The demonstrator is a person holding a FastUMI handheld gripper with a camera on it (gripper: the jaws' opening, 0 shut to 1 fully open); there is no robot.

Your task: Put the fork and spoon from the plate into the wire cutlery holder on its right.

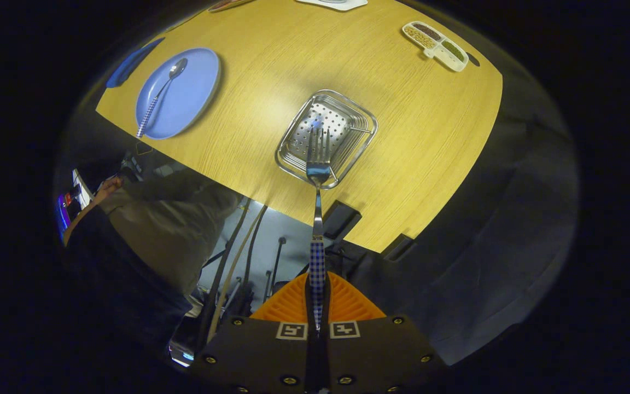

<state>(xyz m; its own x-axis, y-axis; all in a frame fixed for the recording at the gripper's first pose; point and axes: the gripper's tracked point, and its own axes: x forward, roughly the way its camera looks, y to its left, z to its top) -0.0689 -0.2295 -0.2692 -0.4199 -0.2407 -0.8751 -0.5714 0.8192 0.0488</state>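
The spoon [157, 97] is laid on the plate [197, 93], left of the wire cutlery holder [359, 117]; the fork [318, 164] is held above it.

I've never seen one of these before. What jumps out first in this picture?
The fork stands out first: the claw is shut on its checked handle, the tines hanging over the wire cutlery holder on the yellow table. Beyond it and to the left, a spoon lies on a blue plate.
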